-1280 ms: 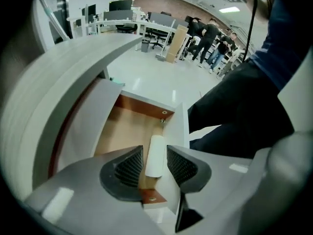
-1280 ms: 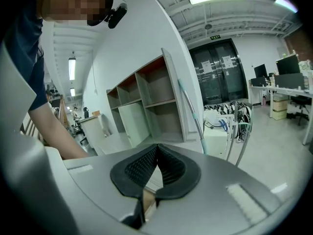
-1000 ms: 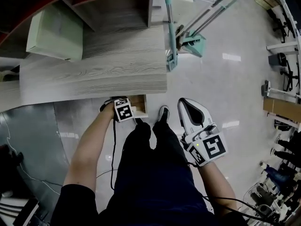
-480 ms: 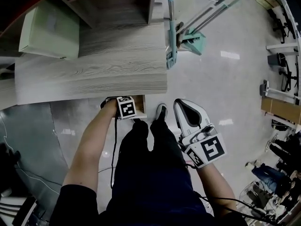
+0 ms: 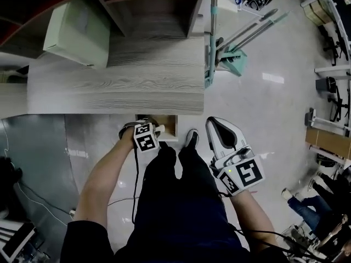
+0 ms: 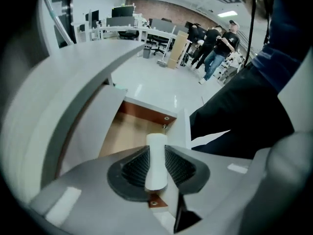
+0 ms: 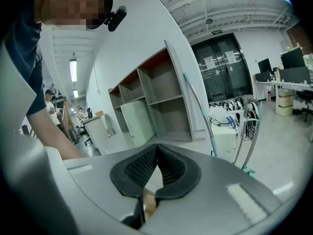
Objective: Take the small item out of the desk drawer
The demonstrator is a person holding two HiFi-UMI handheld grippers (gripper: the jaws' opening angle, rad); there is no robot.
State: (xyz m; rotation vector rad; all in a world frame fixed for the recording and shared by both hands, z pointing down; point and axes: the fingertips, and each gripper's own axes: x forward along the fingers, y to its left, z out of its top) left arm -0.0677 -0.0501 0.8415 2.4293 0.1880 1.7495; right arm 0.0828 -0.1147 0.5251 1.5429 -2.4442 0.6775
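Left gripper (image 6: 157,153): jaws just closing, now pinching white cylinder (image 6: 156,163).
Drawer (image 6: 146,112): open just beyond jaws; lift-out likely remains.
Right gripper (image 7: 157,150): pressed together, empty.

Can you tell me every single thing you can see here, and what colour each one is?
desk: one, grey wood grain, middle of the head view
drawer: one, light wood inside, open under the desk's near edge
small item: one, white, above the drawer
box: one, pale green, far left, beside the shelf unit
shelf unit: one, grey with red-brown edges, behind the desk
dustpan: one, teal, on the floor right of the desk
people: a few, dark clothes, far across the room
left hand-held gripper: one, grey, jaws have just been closing, now gripping the small item
right hand-held gripper: one, grey, jaws together, empty
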